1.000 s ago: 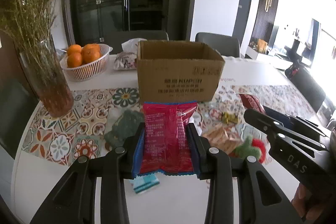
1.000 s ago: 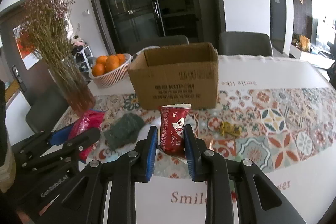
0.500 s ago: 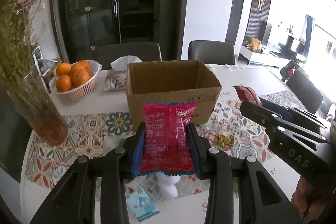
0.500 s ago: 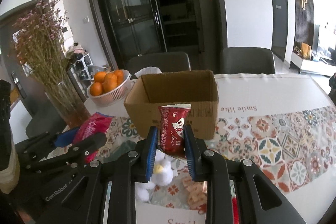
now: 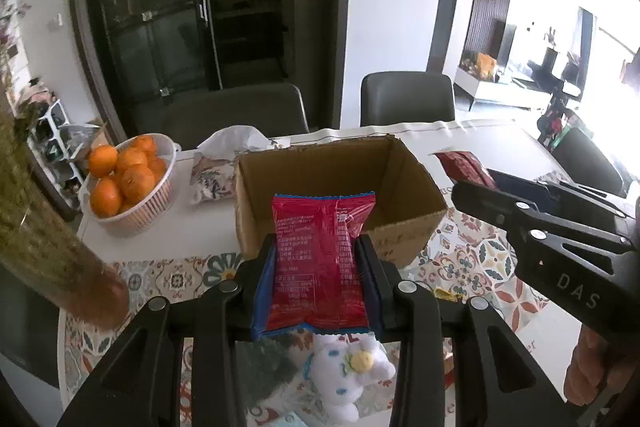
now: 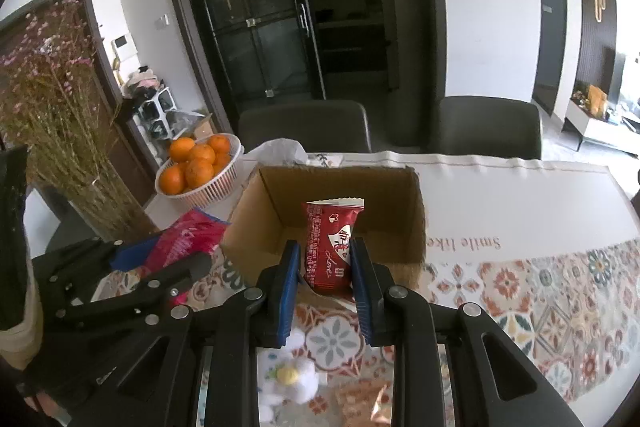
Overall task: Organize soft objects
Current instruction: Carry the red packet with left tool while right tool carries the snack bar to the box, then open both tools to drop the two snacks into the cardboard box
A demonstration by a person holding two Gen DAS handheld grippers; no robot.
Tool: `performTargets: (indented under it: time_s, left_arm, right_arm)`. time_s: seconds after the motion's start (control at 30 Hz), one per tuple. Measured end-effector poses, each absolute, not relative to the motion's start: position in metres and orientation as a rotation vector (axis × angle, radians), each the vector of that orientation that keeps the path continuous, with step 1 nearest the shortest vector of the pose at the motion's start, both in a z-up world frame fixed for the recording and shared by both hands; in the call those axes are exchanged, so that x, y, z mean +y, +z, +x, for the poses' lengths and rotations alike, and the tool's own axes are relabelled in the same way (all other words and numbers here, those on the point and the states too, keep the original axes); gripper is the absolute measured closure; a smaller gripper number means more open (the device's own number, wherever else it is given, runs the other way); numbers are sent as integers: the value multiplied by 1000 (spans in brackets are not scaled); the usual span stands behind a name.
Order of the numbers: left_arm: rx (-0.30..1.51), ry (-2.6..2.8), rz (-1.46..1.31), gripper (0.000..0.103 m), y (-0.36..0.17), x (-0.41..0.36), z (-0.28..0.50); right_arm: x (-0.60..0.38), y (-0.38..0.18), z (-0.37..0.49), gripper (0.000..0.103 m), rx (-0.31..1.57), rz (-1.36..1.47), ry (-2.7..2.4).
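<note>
My left gripper (image 5: 316, 247) is shut on a large red snack bag (image 5: 320, 259) and holds it in the air just before the near edge of the open cardboard box (image 5: 412, 183). My right gripper (image 6: 325, 251) is shut on a smaller red snack packet (image 6: 330, 247), held over the box's (image 6: 256, 211) near wall. The box looks empty inside. The right gripper also shows at the right of the left wrist view (image 5: 464, 187), and the left gripper at the left of the right wrist view (image 6: 176, 255). A white plush toy (image 5: 348, 375) lies on the table below both grippers.
A white basket of oranges (image 5: 124, 179) and a tissue pack (image 5: 216, 171) stand behind and left of the box. A glass vase of dried flowers (image 6: 80, 147) stands at the left. A green cloth (image 5: 268, 367) and small wrappers (image 6: 360, 403) lie on the patterned runner (image 6: 560, 307). Two chairs stand beyond the table.
Both grippers have risen and moved forward with their packets, from low over the table to the box's open top. The view now looks down into the box.
</note>
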State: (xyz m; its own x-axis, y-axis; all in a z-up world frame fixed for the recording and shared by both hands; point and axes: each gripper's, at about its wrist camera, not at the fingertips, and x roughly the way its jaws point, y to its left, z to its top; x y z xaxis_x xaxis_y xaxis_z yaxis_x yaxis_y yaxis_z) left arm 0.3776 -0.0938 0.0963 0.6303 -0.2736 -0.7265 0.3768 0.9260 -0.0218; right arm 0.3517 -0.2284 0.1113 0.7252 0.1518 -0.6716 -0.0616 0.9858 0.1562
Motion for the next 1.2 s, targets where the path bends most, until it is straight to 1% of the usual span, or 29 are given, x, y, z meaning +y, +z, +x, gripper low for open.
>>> performTargets:
  time_s: [0.37,0.8,0.87,0.93,0.97,1.0,1.03,1.2]
  left_arm:
    - [913,-385,160,65,79,-107,443]
    - [1011,-352,175,65,44,-123,499]
    - [1022,-350,175,64,38,-125,503]
    - [1034,-339,184,62,34,-125,505]
    - [1030,-333,182,58,33,-124,505]
    - [1026,-325,181,52,33,-124,505]
    - [1023,-320,183,50,33,-123,504]
    - [993,-298,195,48,42,-118,488]
  right_arm:
    - [-236,95,425,76,876,134,152]
    - [-247,51,485,76,1016,160,147]
    - [-249,43,492,74,1039,166,149]
    - [-251,37,496,69,1045,171,141]
    - [-252,35,499,67,1051,171,137]
    - [-253,32,501,65,1058,174,126]
    - [-255,31,501,61,1060,179,121]
    - [-257,35,493,60,1044,188,85]
